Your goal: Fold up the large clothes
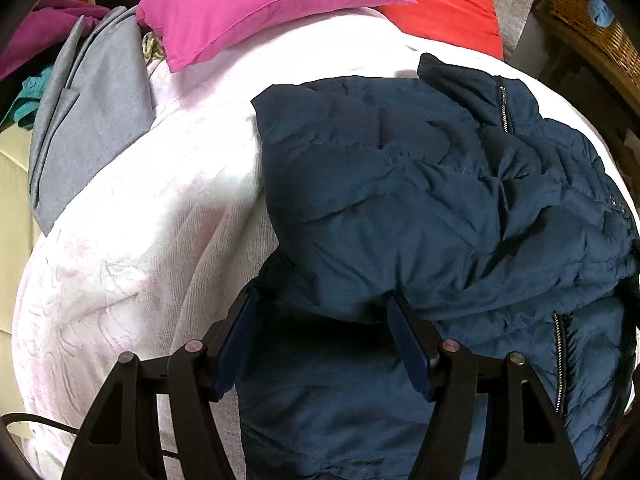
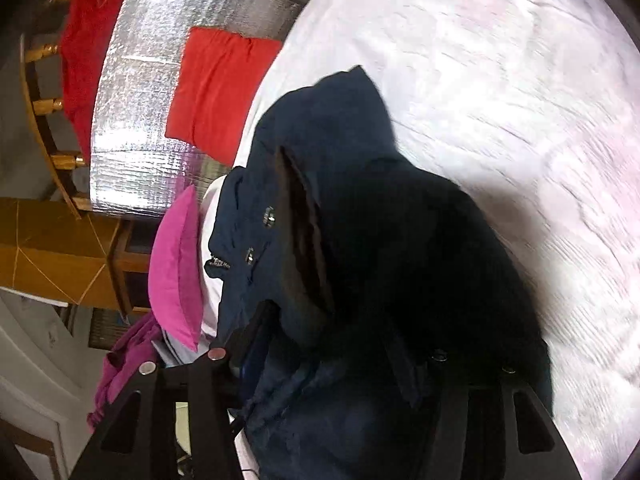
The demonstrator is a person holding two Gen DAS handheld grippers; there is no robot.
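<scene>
A navy quilted jacket [image 1: 420, 208] with silver zippers lies crumpled on a white bedspread [image 1: 132, 248]. My left gripper [image 1: 324, 300] is open, its two fingers spread wide over the jacket's near part, with fabric lying between them. In the right wrist view the same jacket [image 2: 360, 240] fills the middle, partly in dark shadow. My right gripper [image 2: 332, 328] stands with its fingers apart and jacket fabric bunched between them. Its right finger is hidden in the dark fabric, and I cannot tell if it grips.
A pink pillow [image 1: 256, 4] and a red pillow [image 1: 444, 4] lie at the far end of the bed. A grey garment [image 1: 92, 120] lies at the left. A wicker basket [image 1: 592, 12] stands at the right. A silver foil panel [image 2: 160, 92] is beside the bed.
</scene>
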